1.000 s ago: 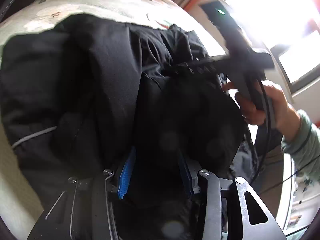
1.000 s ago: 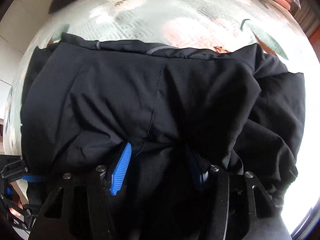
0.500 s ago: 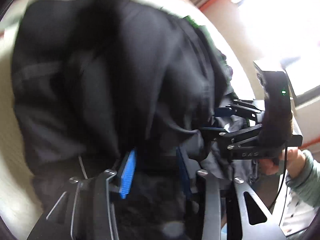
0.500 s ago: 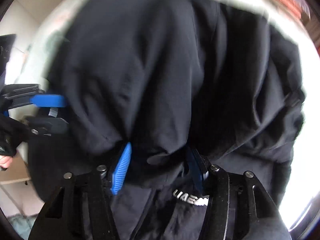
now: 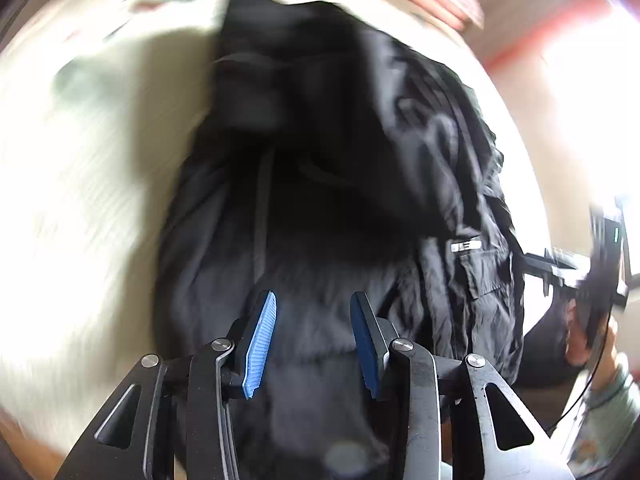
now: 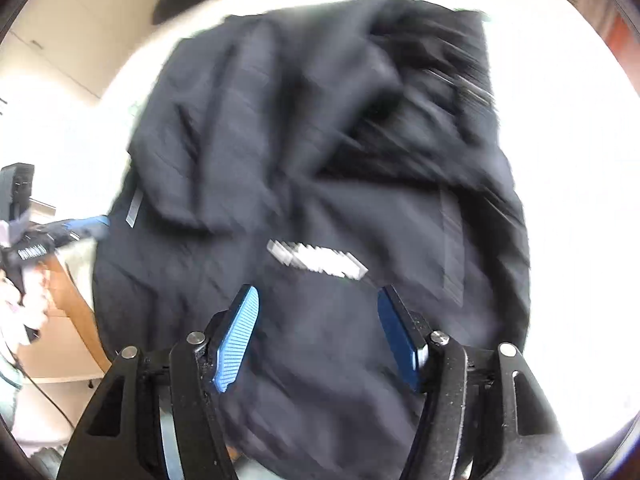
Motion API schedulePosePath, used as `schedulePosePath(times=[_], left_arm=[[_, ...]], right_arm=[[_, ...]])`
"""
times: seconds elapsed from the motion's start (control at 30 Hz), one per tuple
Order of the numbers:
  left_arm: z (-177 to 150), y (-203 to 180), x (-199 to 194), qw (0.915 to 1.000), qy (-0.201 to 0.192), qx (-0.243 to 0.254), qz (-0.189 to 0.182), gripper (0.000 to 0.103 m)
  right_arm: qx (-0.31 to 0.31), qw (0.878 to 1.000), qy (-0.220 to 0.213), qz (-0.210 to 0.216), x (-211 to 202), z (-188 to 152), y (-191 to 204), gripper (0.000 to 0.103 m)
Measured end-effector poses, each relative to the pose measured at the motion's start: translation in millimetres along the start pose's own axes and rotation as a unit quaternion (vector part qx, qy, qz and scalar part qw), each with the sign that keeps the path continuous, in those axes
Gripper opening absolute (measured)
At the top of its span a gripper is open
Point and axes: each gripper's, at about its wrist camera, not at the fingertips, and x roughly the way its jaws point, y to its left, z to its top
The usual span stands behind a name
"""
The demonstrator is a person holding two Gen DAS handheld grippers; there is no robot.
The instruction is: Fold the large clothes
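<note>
My left gripper point(image 5: 312, 336) stands parted over the black jacket point(image 5: 340, 200), gripping nothing. My right gripper point(image 6: 316, 332) is opening (both views blurred), its pads off the cloth.

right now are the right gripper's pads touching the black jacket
Cannot tell. In the right wrist view the right gripper is opening, pads clear and spread over the black jacket, but blur hides any gap.
</note>
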Motion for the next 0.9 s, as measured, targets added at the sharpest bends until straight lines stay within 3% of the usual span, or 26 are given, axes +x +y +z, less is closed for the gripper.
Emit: schedulePosePath(times=[0.17,0.33,0.43,0.6,0.8,0.9], left_arm=[[-60,40,-23,0.9942,0.003,-0.107,0.007,0.040],[-102,69,-19,0.9850,0.024,-0.170,0.020,0.040],[-120,86,-13,0.9780,0.030,-0.206,0.007,0.040],[-150,108,2,0.9639,0.053,-0.260,-0.023,0.041],[-173,117,21,0.9571,0.098,-0.266,-0.060,0.052],[-180,115,35,0.9588,0.121,-0.253,-0.048,0.056]], right_arm=[[0.048,0.998,0.047,-0.018,-6,-66,-70,0.066],[0.097,0.992,0.080,0.005,12,-113,-119,0.066],[0.113,0.989,0.089,0.024,22,-126,-136,0.066],[0.121,0.986,0.105,0.052,40,-133,-140,0.066],[0.105,0.985,0.128,0.058,68,-143,-105,0.069],[0.102,0.984,0.136,0.058,73,-147,-101,0.069]])
